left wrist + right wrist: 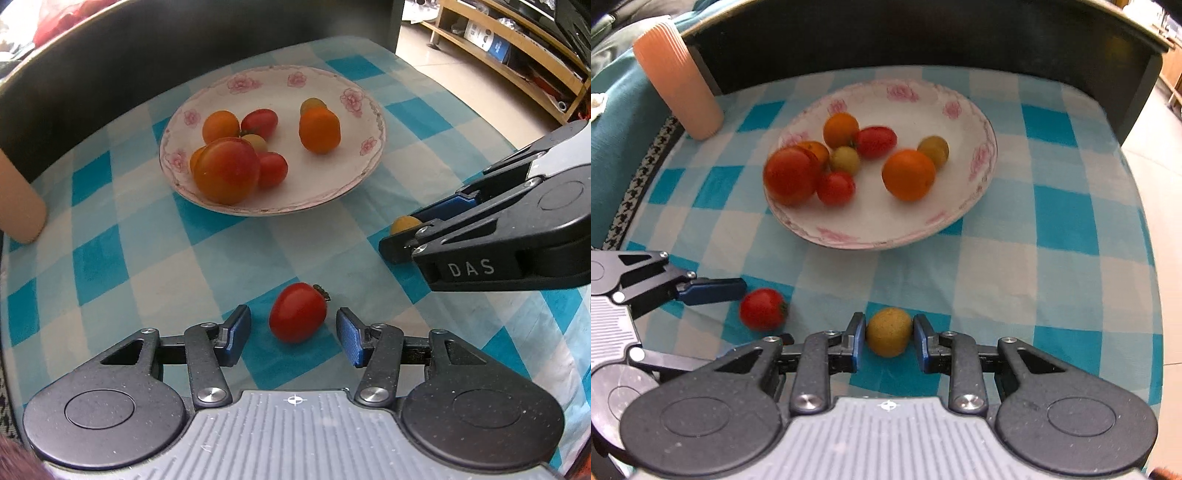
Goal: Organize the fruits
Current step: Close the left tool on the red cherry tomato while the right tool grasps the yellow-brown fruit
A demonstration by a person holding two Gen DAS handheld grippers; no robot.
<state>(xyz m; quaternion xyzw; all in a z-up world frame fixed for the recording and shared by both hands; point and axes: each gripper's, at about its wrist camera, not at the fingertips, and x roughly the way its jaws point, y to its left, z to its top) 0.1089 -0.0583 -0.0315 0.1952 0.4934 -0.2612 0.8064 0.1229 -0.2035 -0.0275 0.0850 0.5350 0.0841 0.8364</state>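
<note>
Your left gripper [293, 330], a black two-finger tool with blue ribbed pads and a grey ridged body, points steeply down at the table. Its 2 pads stand apart on either side of a small red cherry tomato [297, 312] with a green stalk, and neither pad touches it.

Your right gripper [889, 338], of the same black and blue build, also tilts steeply down. Its 2 pads press against the sides of a small round yellow-green tomato [888, 331]. The 2 grippers sit near each other, side by side, the right one reaching slightly further forward.
</note>
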